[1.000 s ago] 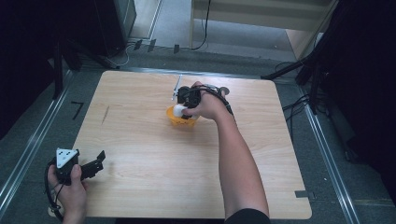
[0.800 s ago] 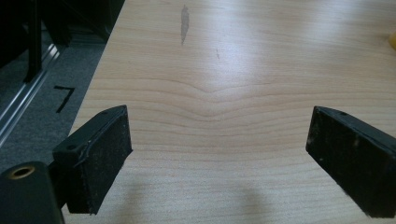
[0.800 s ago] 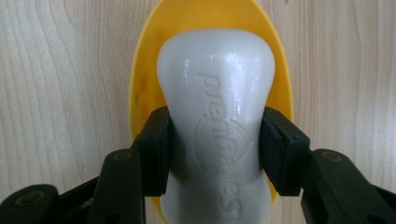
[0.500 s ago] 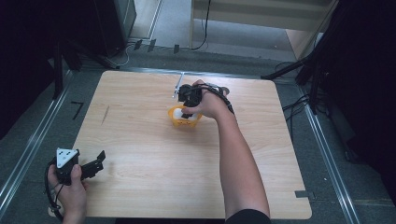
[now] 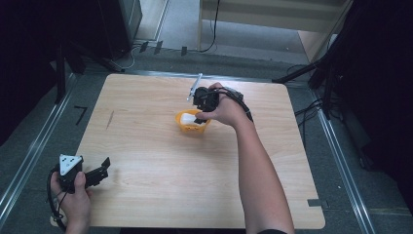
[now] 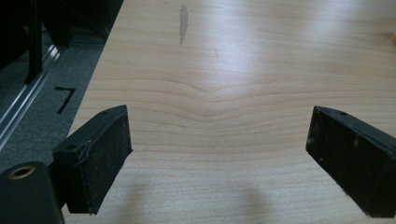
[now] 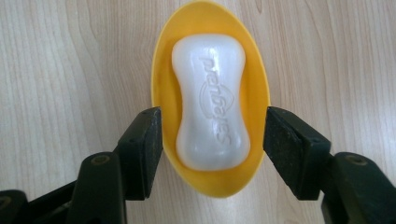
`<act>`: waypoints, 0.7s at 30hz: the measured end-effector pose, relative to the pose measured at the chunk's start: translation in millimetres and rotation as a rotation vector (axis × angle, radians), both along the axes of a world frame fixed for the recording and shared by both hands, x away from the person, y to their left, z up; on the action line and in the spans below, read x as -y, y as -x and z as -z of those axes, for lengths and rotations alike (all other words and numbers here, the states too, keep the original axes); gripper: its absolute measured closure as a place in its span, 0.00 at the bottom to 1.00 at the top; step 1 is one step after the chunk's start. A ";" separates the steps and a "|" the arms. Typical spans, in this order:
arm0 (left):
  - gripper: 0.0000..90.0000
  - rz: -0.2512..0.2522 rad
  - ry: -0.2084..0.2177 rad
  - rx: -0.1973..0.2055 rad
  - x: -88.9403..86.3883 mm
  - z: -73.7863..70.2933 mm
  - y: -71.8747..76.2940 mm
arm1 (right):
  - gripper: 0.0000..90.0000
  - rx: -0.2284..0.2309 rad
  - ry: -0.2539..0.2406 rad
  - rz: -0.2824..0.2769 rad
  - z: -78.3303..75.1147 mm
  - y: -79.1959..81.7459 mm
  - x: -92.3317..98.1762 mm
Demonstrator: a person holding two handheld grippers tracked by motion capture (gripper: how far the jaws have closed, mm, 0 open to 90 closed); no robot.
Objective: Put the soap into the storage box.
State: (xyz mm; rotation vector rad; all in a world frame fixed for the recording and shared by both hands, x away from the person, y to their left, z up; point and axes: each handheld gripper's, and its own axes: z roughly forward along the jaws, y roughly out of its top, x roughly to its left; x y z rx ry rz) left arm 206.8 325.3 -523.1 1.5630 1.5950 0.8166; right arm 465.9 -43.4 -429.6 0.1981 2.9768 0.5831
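A white bar of soap (image 7: 210,93) lies lengthwise in a yellow oval dish (image 7: 163,93) on the wooden table. My right gripper (image 7: 212,140) hangs just above the dish, pointing down. Its jaws have just been opening and now stand one on each side of the dish, their pads clear of the soap between them. In the high view the dish (image 5: 192,127) and soap (image 5: 186,118) sit near the table's middle, under the right gripper (image 5: 199,116). My left gripper (image 5: 103,166) rests at the front left corner, and its jaws (image 6: 219,158) are wide open over bare wood.
The wooden table (image 5: 160,165) has a dark smudge (image 5: 110,119) on its left side. A metal rail (image 5: 34,146) runs along the floor to the left. Cables and stands (image 5: 311,78) crowd the floor at the back right.
The right gripper has lifted slightly off the dish and its jaws have spread apart, leaving the soap lying in the dish. The left gripper has stayed still.
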 end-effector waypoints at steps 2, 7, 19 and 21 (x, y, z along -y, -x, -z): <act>0.08 0.000 -0.003 0.001 0.3 0.1 -0.1 | 0.41 -0.003 0.009 0.010 0.1 2.1 5.0; 0.08 0.002 -0.005 -0.002 0.6 0.1 -0.4 | 0.39 -0.015 -0.015 0.031 -1.2 9.3 18.8; 0.08 0.005 -0.014 -0.005 1.3 -0.1 -0.5 | 0.29 -0.066 -0.018 0.134 3.7 24.3 50.9; 0.08 0.005 -0.014 -0.005 1.4 0.0 -0.5 | 0.27 -0.072 -0.014 0.145 5.0 26.5 56.9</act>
